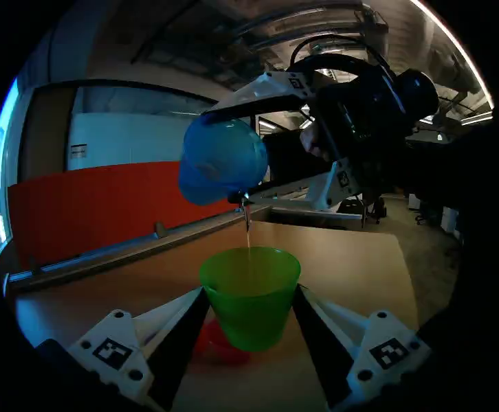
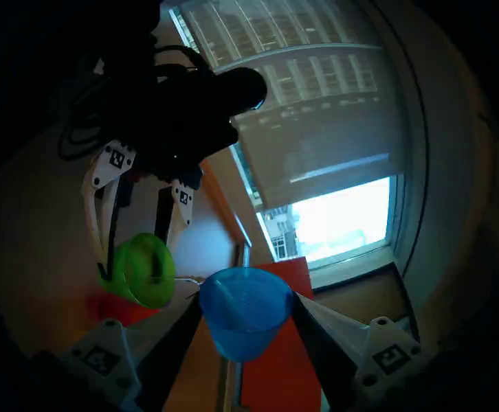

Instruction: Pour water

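My left gripper (image 1: 251,309) is shut on a green cup (image 1: 251,295), held upright just above the wooden table (image 1: 359,268). Above it, my right gripper (image 1: 246,151) holds a blue cup (image 1: 222,161) tipped steeply, and a thin stream of water (image 1: 248,230) falls from its rim into the green cup. In the right gripper view, my right gripper (image 2: 246,323) is shut on the blue cup (image 2: 244,312). The green cup (image 2: 139,269) sits beside it at the left, between the left gripper's fingers (image 2: 97,226).
A red object (image 1: 215,343) lies on the table under the green cup. A red partition (image 1: 98,206) runs along the table's far left edge. The hand holding the right gripper (image 1: 311,141) is at the upper right. A bright window (image 2: 339,220) faces the right gripper.
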Demonstrator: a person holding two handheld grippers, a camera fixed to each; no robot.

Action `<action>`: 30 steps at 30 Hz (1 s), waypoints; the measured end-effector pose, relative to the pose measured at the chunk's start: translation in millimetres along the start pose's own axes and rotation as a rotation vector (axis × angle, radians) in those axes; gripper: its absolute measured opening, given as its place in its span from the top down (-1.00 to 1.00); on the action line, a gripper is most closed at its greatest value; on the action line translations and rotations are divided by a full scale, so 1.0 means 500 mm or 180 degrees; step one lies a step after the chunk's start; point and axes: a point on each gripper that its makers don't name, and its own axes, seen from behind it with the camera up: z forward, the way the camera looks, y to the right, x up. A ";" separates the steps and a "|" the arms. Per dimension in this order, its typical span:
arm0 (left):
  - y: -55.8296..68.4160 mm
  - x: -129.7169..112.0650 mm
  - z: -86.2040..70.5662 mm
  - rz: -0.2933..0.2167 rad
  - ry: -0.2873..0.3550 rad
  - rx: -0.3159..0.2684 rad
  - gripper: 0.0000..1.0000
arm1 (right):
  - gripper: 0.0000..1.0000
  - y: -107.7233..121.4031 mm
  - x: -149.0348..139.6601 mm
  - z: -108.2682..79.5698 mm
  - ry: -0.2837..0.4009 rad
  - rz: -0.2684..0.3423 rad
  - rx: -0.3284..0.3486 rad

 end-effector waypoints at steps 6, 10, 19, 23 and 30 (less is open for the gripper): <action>0.000 0.001 0.002 0.0002 0.0000 0.0000 -0.66 | -0.84 -0.001 0.004 0.000 -0.0001 -0.0022 -0.0008; 0.001 0.002 0.002 0.0007 0.0002 0.0001 -0.66 | -0.84 -0.001 0.008 -0.001 0.0001 -0.0031 -0.0006; 0.002 0.005 0.001 0.0007 0.0015 0.0000 -0.66 | -0.84 -0.001 0.016 -0.001 0.0004 -0.0060 -0.0005; 0.003 0.005 0.001 0.0010 0.0018 -0.0001 -0.66 | -0.84 0.000 0.018 0.000 0.0001 -0.0084 -0.0003; 0.003 0.007 0.000 0.0013 0.0020 -0.0004 -0.65 | -0.84 0.001 0.023 0.001 0.0008 -0.0103 -0.0015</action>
